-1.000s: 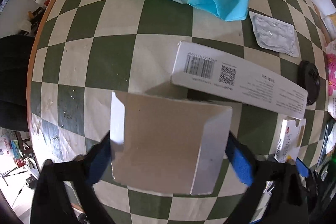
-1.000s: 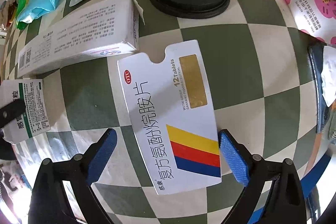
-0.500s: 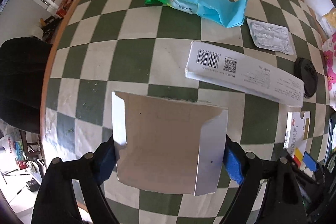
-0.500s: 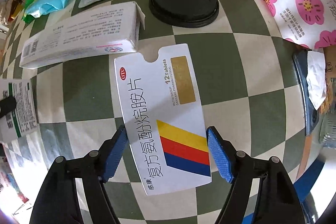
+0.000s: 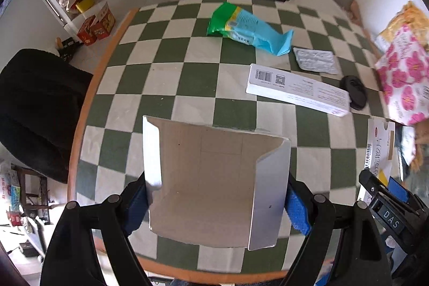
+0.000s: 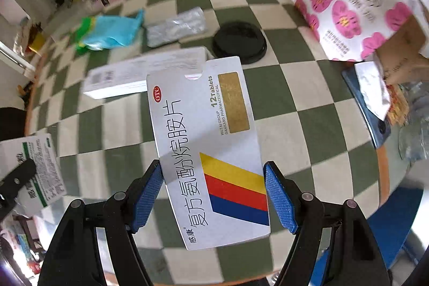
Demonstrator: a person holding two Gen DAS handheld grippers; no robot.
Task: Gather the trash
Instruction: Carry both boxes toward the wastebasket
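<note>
My left gripper (image 5: 217, 200) is shut on an open white carton (image 5: 211, 178), its blue pads pressing both side walls. The carton hangs above the green-checked table (image 5: 161, 77). My right gripper (image 6: 214, 195) is shut on a flat medicine box (image 6: 206, 138) with yellow, red and blue stripes, also lifted off the table. On the table lie a long white box (image 5: 297, 93), a blue-green bag (image 5: 246, 28), a silver blister pack (image 5: 315, 60) and a black lid (image 5: 354, 91). The right wrist view shows the left gripper's carton (image 6: 40, 165) at the far left.
A pink-flowered bag (image 6: 348, 4) stands at the table's right side, beside a cardboard box (image 6: 402, 55) and a dark phone (image 6: 367, 111) with foil on it. A black chair (image 5: 34, 103) sits past the table's left edge. The table's orange rim (image 5: 88, 103) curves round near me.
Both grippers have risen from the table with their boxes, and more of the room now shows. The right gripper's pads closed in onto the striped medicine box.
</note>
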